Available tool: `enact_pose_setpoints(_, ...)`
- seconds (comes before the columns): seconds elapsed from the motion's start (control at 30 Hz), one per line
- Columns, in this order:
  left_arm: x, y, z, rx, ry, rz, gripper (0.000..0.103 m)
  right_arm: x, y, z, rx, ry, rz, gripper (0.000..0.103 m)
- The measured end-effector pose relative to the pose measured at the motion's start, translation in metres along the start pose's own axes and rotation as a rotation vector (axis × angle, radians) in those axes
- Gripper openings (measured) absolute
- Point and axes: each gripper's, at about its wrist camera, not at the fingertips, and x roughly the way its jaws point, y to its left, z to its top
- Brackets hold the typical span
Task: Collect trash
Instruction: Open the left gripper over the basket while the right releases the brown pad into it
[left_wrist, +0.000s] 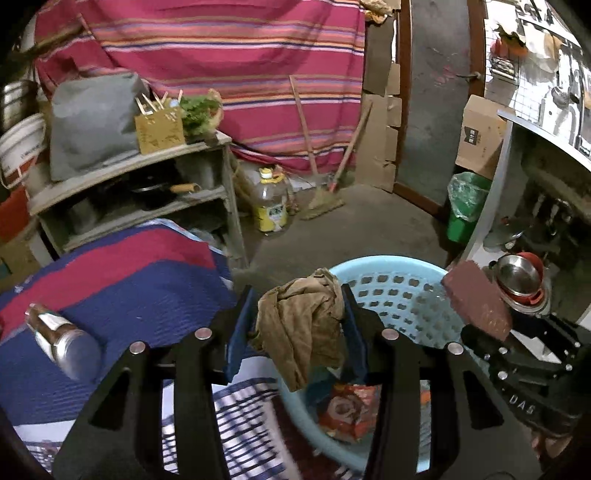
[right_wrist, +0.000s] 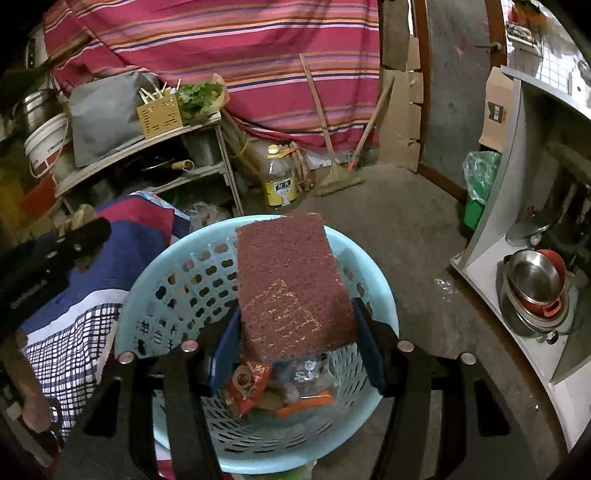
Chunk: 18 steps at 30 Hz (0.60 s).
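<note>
My left gripper (left_wrist: 299, 328) is shut on a crumpled brown rag (left_wrist: 301, 325) and holds it over the near left rim of a light blue perforated basket (left_wrist: 402, 291). My right gripper (right_wrist: 295, 339) is shut on a flat reddish-brown scouring pad (right_wrist: 291, 284) and holds it above the same basket (right_wrist: 177, 280). The pad also shows in the left wrist view (left_wrist: 476, 299), with the right gripper (left_wrist: 517, 373) behind it. Snack wrappers (right_wrist: 251, 384) and other trash lie in the basket's bottom; a red wrapper (left_wrist: 347, 413) shows in the left wrist view. The left gripper shows at the left edge of the right wrist view (right_wrist: 44, 258).
A bed with a blue and red blanket (left_wrist: 122, 273) and a steel bottle (left_wrist: 62, 339) is at left. A wooden shelf (left_wrist: 140, 184), an oil bottle (left_wrist: 271, 201), a broom (left_wrist: 325, 199) and a green bin (left_wrist: 463, 206) stand beyond. A counter with steel bowls (right_wrist: 535, 288) is at right.
</note>
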Motion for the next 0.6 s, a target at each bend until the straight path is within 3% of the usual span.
enact_pose_setpoints(0.2,0.012,-0.008,-0.002,0.015,0.029,-0.017,0.048,0.006,-0.007,-0.004,0.023,0.012,0.004,0.058)
enact_pose_setpoints(0.37,0.007,-0.006,-0.005,0.022,0.027,-0.027,0.072,0.008,-0.005,-0.005,0.021,0.020,0.008,0.058)
enact_pose_setpoints(0.6,-0.011,0.007,-0.006,0.052,-0.019,0.045,0.082,0.011,-0.004,-0.010,0.022,0.034,-0.003,0.058)
